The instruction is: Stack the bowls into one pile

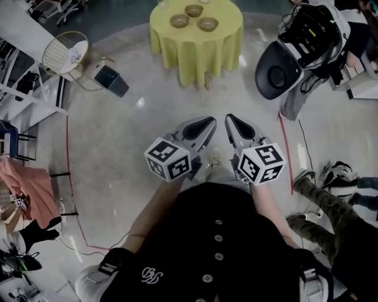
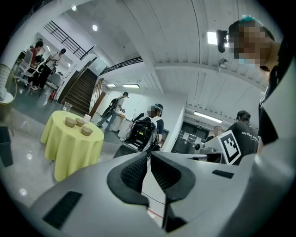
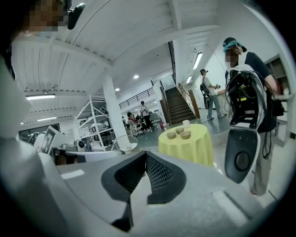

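Three tan bowls (image 1: pixel 179 21) (image 1: pixel 194 10) (image 1: pixel 208 24) sit apart from one another on a round table with a yellow-green cloth (image 1: pixel 195 50), far ahead of me across the floor. My left gripper (image 1: pixel 208 124) and right gripper (image 1: pixel 232 122) are held side by side in front of my body, well short of the table. Both are shut with nothing between the jaws. In the left gripper view the left gripper (image 2: pixel 149 155) points to the right of the bowls (image 2: pixel 86 130). In the right gripper view the right gripper (image 3: pixel 145 155) points to the left of the bowls (image 3: pixel 186 134).
A white cup (image 3: pixel 186 123) stands on the table behind the bowls. A person with a black backpack rig (image 1: pixel 307 41) stands at the right of the table. A dark box (image 1: pixel 110 79) and a round wire frame (image 1: pixel 64 52) lie at the left. Red tape (image 1: pixel 286 147) marks the floor.
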